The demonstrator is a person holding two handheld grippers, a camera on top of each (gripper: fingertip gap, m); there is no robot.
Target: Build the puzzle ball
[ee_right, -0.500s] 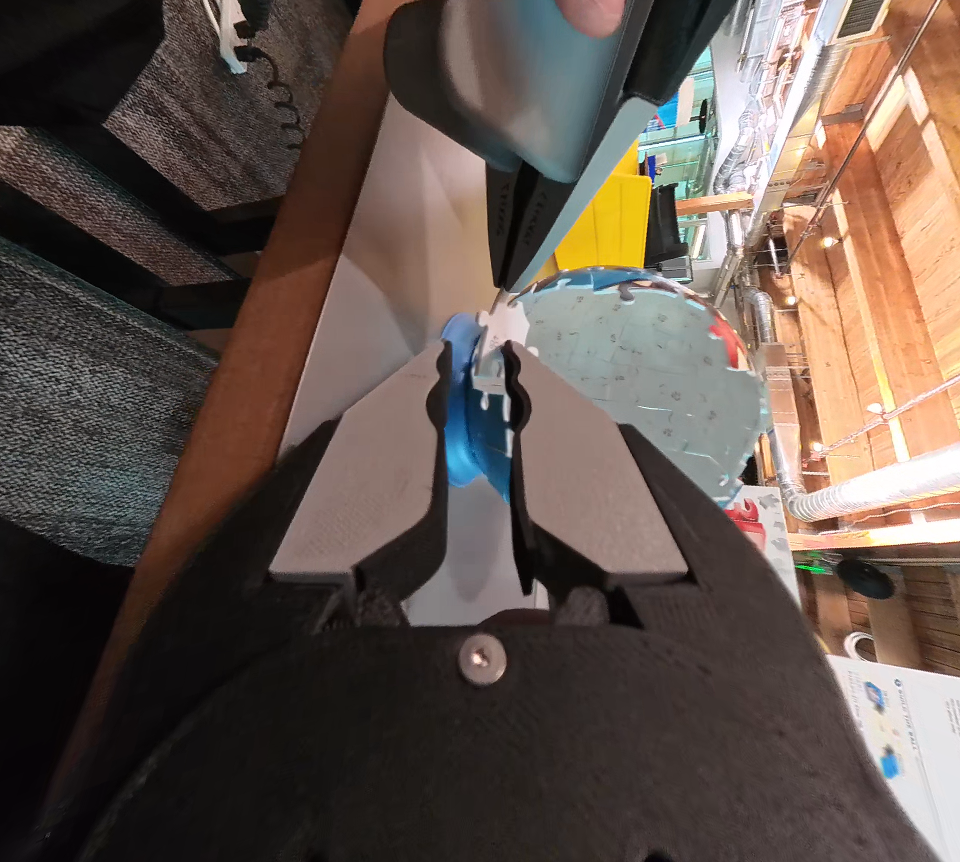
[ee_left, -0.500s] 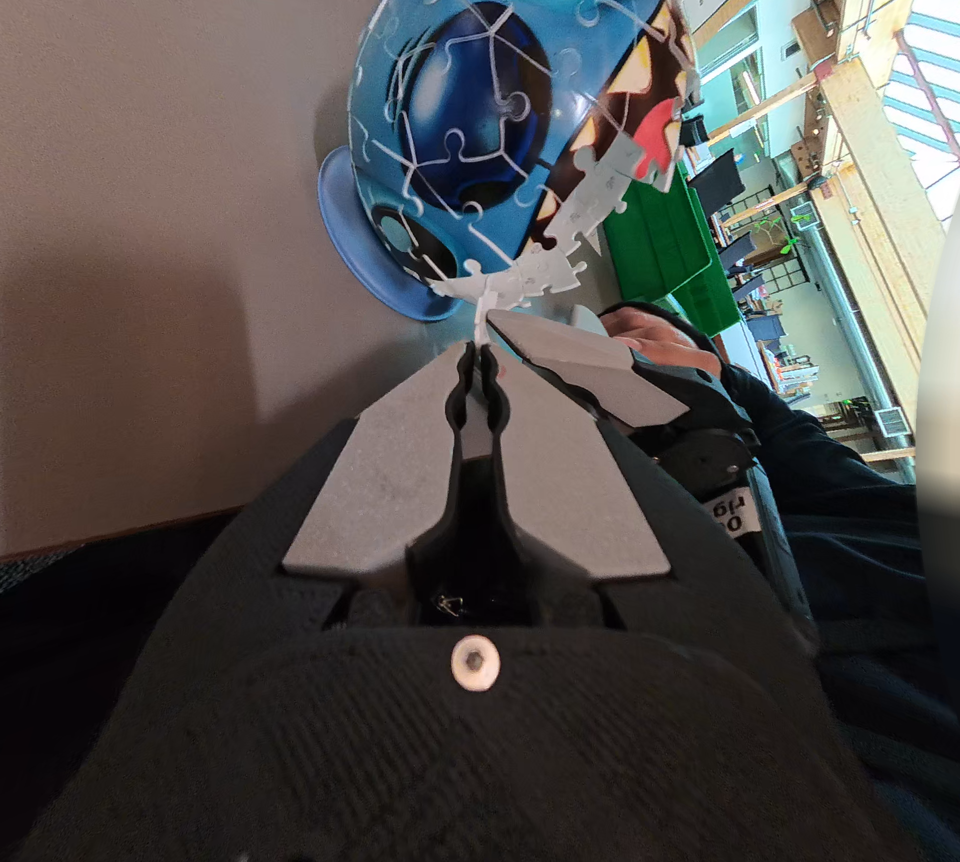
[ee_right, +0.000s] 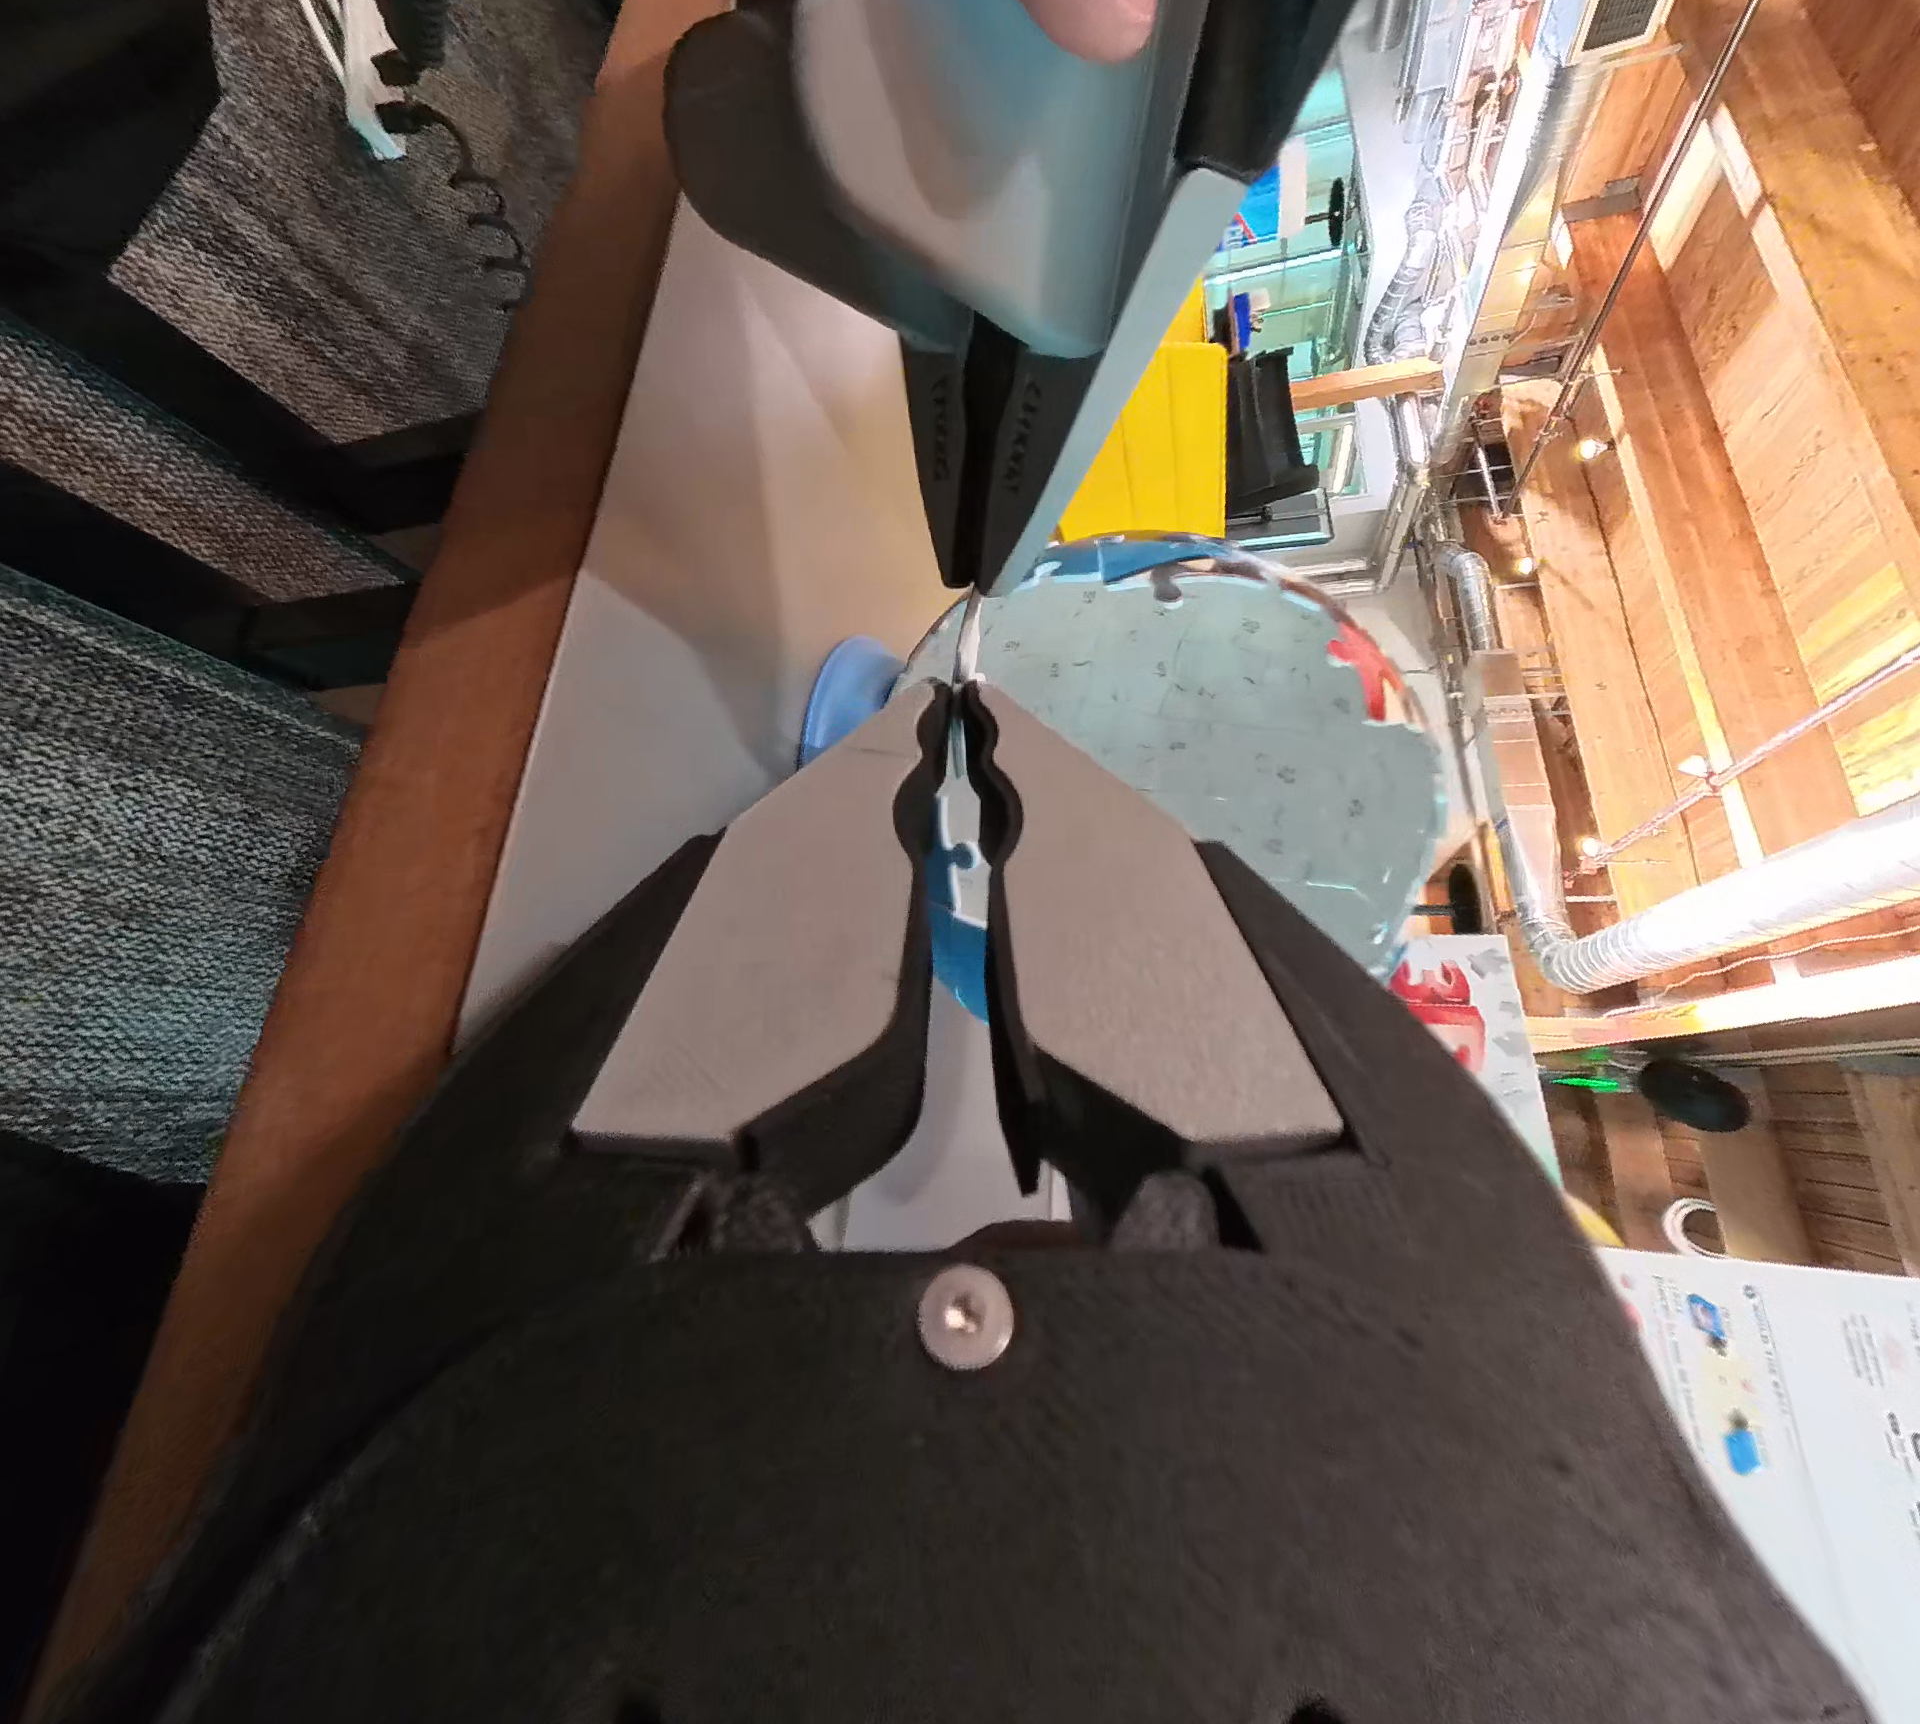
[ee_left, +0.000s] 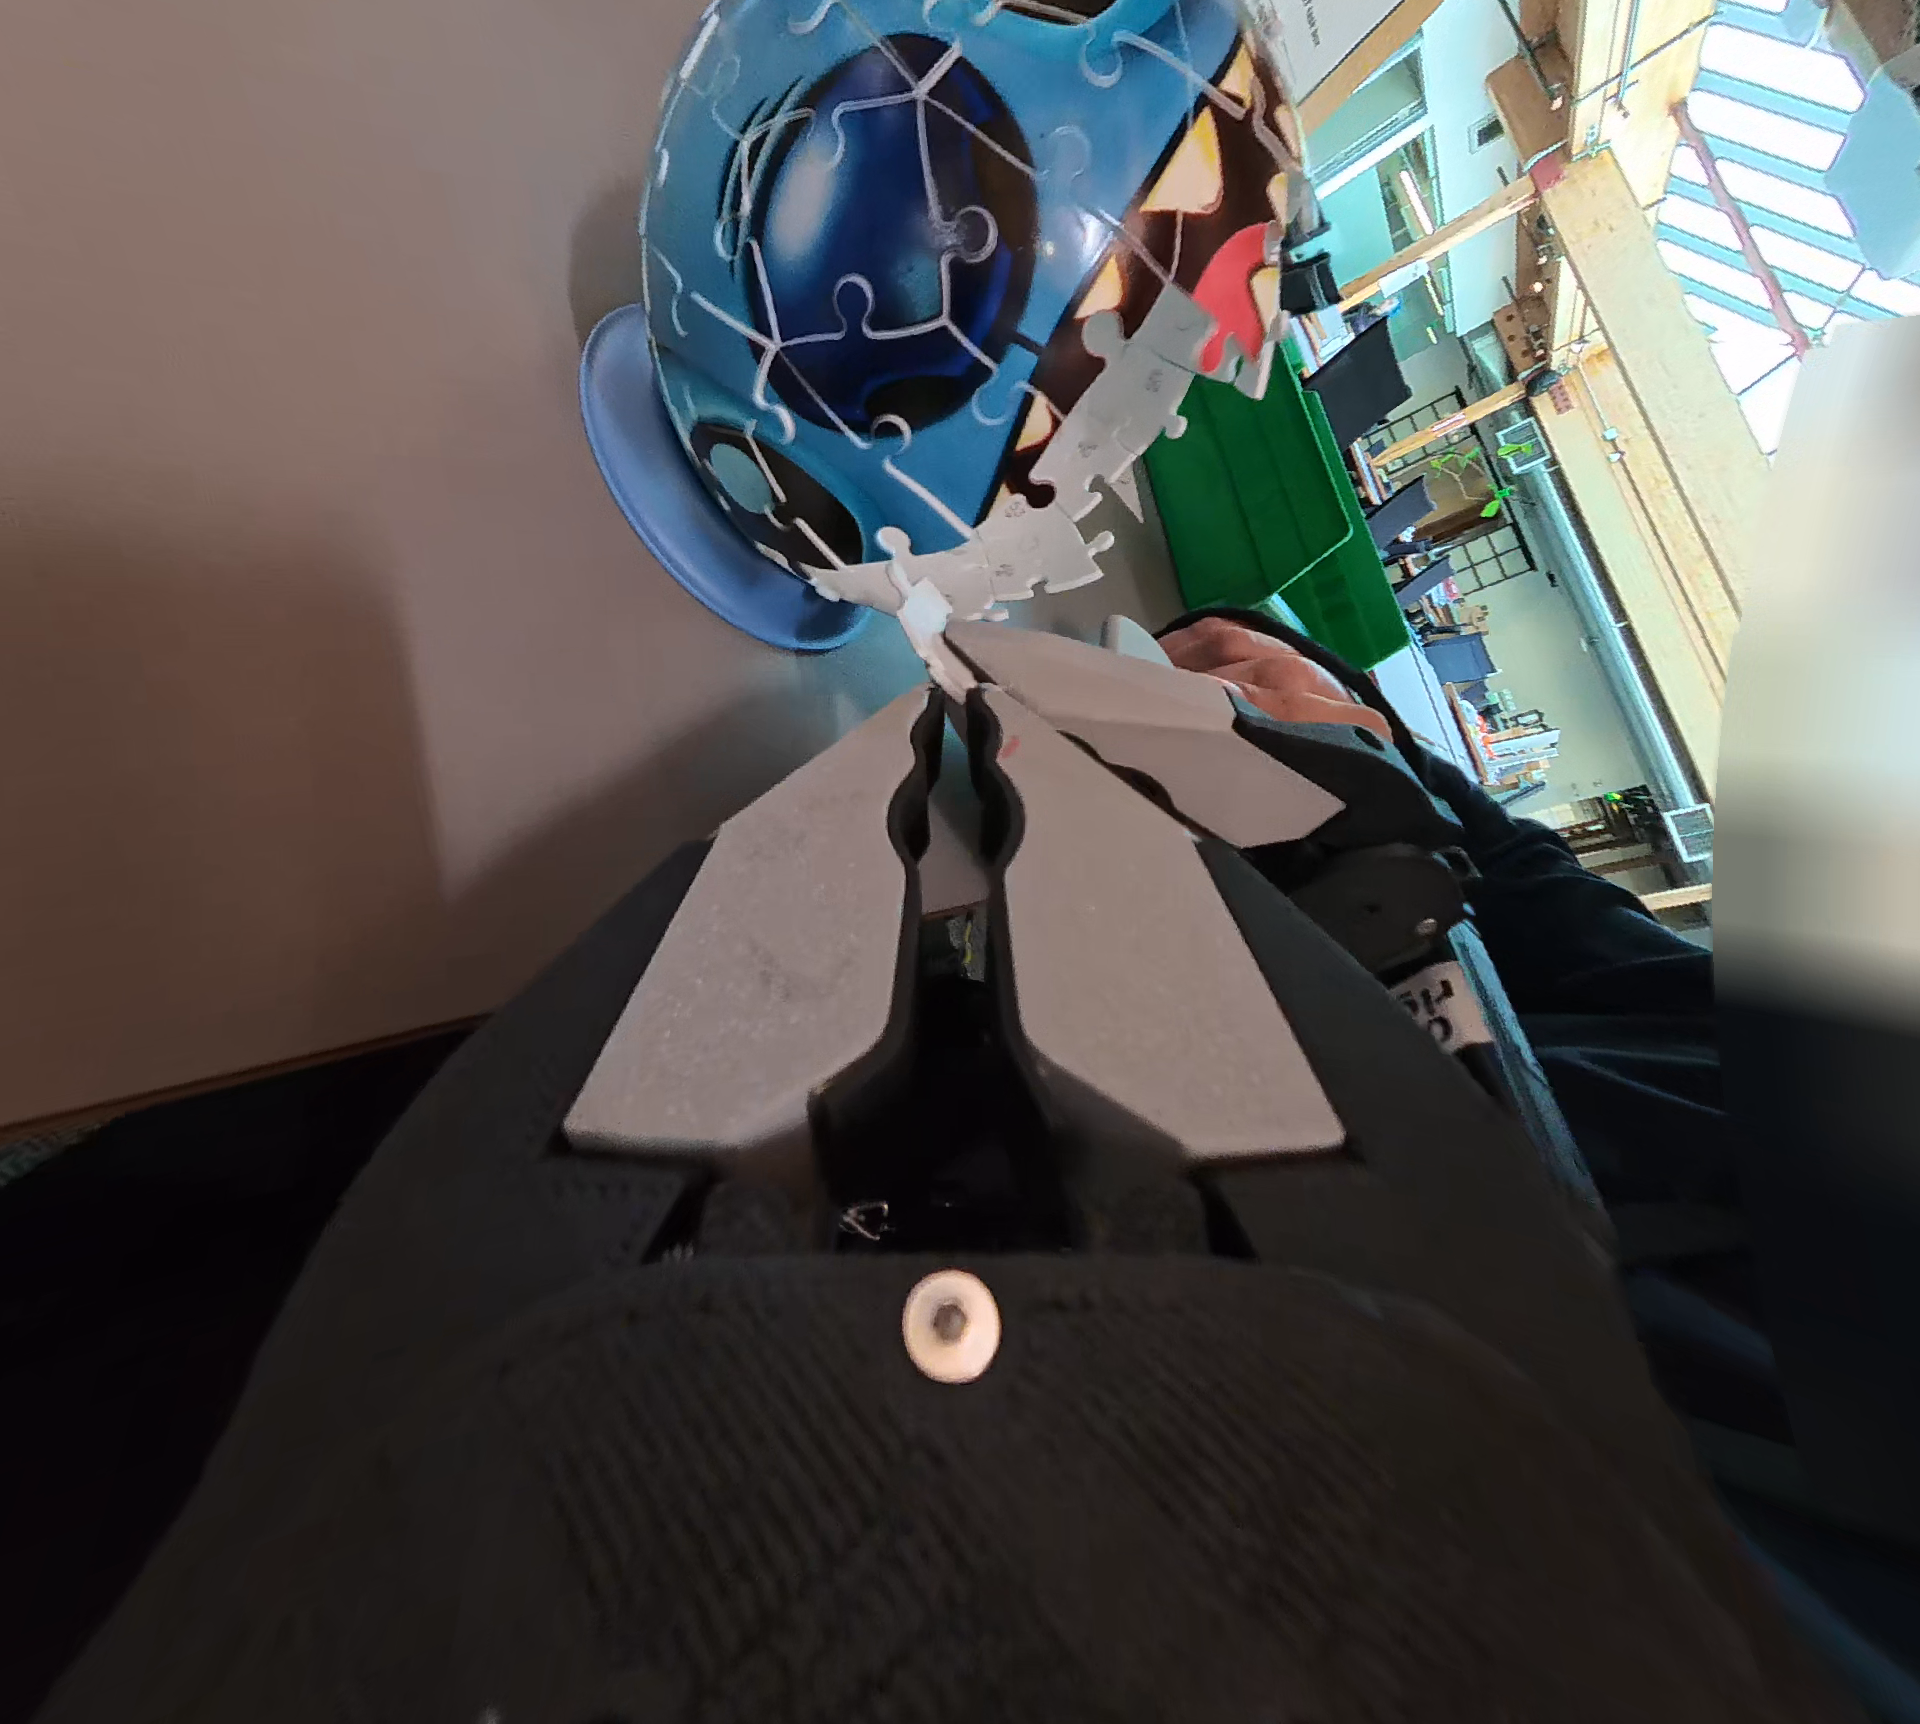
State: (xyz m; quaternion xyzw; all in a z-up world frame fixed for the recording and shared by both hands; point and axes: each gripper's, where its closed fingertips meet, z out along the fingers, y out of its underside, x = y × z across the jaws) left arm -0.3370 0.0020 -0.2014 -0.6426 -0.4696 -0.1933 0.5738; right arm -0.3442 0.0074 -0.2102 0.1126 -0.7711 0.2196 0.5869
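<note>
puzzle ball roughly half built, sitting on blue stand on table, far side open; left gripper and right gripper both pinch the rim piece, nearly closed.

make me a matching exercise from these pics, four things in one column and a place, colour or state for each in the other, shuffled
Things:
1. puzzle ball
2. puzzle piece
3. stand
4. bin

Descriptions:
a. green, beyond the ball
b. white, pinched by both the left gripper and the right gripper
c. plain blue, the ball rests on it
d. partly built, one side open

Pairs: 1-d, 2-b, 3-c, 4-a
</note>
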